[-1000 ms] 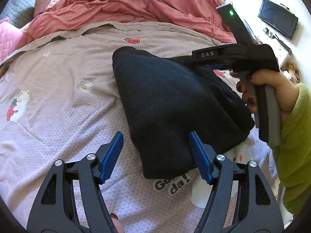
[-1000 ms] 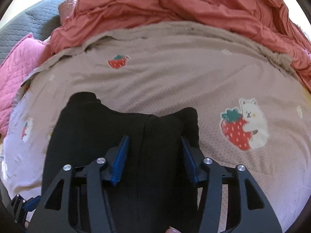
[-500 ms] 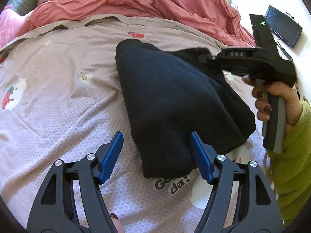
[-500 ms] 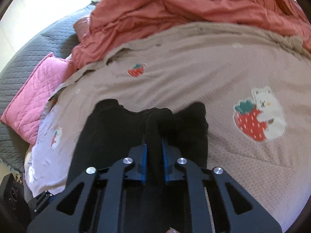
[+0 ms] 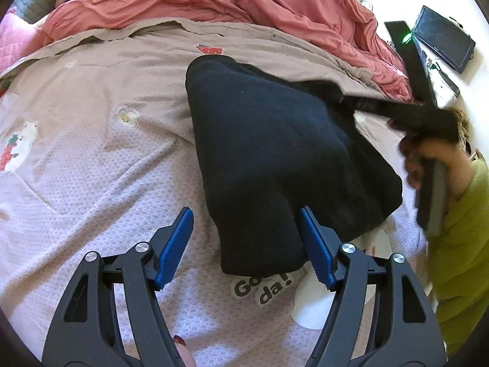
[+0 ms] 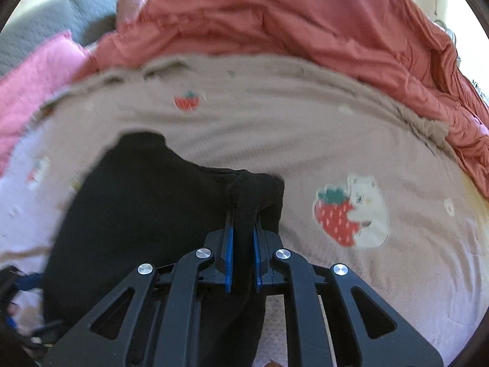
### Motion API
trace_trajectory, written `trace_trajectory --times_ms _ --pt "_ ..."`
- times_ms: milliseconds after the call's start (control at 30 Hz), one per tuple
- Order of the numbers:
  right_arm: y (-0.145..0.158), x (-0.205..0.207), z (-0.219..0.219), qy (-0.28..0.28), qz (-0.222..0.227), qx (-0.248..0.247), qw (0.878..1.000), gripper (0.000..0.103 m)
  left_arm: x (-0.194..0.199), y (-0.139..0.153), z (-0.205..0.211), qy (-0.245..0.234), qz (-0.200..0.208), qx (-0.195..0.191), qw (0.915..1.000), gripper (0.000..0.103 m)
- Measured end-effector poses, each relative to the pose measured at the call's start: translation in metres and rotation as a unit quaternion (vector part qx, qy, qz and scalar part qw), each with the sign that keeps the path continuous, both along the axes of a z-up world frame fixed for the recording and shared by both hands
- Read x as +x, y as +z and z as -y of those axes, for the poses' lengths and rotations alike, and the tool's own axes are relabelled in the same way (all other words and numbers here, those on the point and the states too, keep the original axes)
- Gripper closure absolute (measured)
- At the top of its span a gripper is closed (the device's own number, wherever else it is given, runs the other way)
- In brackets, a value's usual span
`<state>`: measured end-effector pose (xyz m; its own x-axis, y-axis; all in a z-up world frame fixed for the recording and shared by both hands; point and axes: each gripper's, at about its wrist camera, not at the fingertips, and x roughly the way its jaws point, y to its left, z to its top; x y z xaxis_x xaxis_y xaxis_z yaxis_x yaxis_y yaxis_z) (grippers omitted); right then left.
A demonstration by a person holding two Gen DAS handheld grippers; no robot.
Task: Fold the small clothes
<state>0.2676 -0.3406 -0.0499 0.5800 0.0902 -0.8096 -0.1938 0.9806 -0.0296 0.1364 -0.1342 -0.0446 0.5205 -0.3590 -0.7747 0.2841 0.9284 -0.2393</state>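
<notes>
My right tool (image 5: 345, 99) shows in the left wrist view only as a motion-smeared dark streak, its tips lost against the black garment (image 5: 275, 153); the hand (image 5: 428, 159) on its handle is blurred too; the green sleeve (image 5: 458, 244) runs off the right edge; the print under the garment's near hem reads only partly, letters covered; right wrist view is smeared all over, the small strawberry print (image 6: 186, 101) soft; my left tool (image 6: 18, 278) sits cropped and blurred at the left edge there.
</notes>
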Motion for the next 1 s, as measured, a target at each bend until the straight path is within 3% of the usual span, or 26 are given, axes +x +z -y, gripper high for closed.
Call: trace_trajectory --times_ms 133,267,633,1000 --pt "-0.008 -0.004 -0.014 0.009 0.023 -0.054 0.998 0.092 0.0 0.001 -0.001 -0.002 0.001 0.001 1.0 0.04" --pt "-0.004 -0.005 -0.01 -0.002 0.026 -0.052 0.998 0.085 -0.001 0.001 -0.002 -0.002 0.002 0.002 1.0 0.04" --pt "0.02 -0.029 0.001 -0.008 0.044 0.01 0.999 0.079 -0.007 0.006 -0.002 -0.001 0.004 0.006 1.0 0.04" --pt "0.053 -0.092 0.025 0.012 0.077 0.099 0.992 0.078 -0.016 0.014 -0.012 0.014 0.017 -0.014 0.9997 0.04"
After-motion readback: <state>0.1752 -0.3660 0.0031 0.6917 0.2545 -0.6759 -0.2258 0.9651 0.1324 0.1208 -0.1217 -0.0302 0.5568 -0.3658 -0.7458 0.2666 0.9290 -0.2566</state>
